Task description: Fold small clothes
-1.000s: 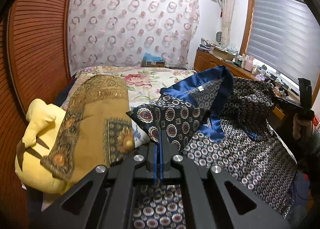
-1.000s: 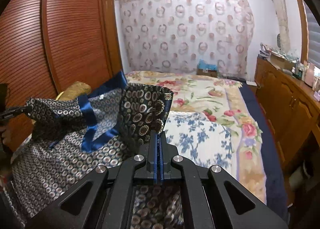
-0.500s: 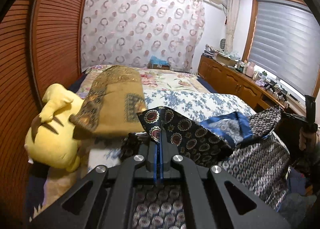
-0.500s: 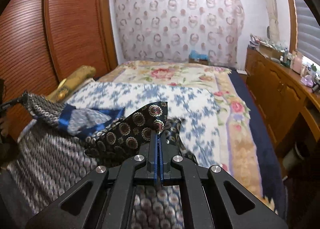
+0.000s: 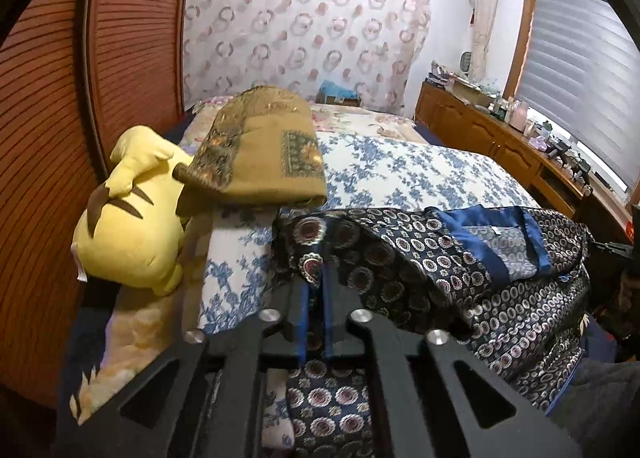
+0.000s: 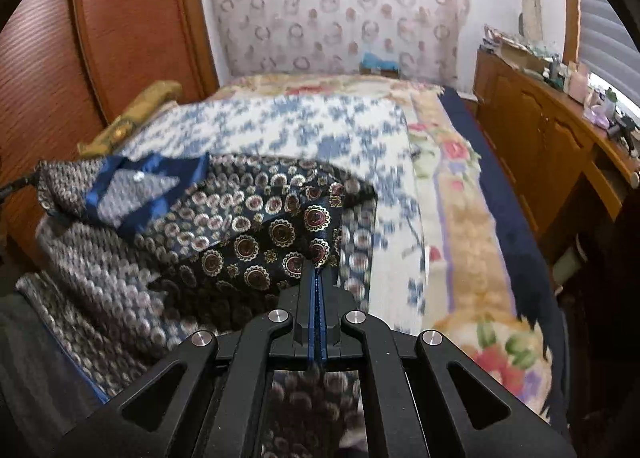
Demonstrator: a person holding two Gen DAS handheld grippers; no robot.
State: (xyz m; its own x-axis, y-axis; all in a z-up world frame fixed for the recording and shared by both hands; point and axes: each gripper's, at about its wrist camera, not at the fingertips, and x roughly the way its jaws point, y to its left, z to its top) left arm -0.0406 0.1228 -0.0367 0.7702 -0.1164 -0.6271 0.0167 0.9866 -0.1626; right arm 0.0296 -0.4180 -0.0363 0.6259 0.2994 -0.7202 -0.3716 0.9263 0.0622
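My left gripper (image 5: 315, 286) sits low in the centre of its frame, and its jaws are opening: a narrow gap shows between the blue pads, with a corner of the dark navy satin garment printed with red-and-gold medallions (image 5: 400, 258) between them, though I cannot tell whether the pads press on it. That garment lies spread across the near end of the bed with the blue-and-white floral cover (image 5: 400, 170), filling the lower right of the left view, its bright blue collar band (image 5: 492, 218) facing up at the right. My right gripper (image 6: 318, 278) is closed, pads pinched on another medallion-printed corner of the same cloth at the centre of its frame; the garment runs from there toward the left edge (this view is blurred), with the blue band (image 6: 148, 174) in the middle left. In the left view, a yellow plush toy with brown stripes (image 5: 132, 218) lies at the middle left against the reddish slatted wooden doors (image 5: 132, 38), and a folded ochre patterned blanket (image 5: 260, 150) rests partly on it, just above the garment's edge.
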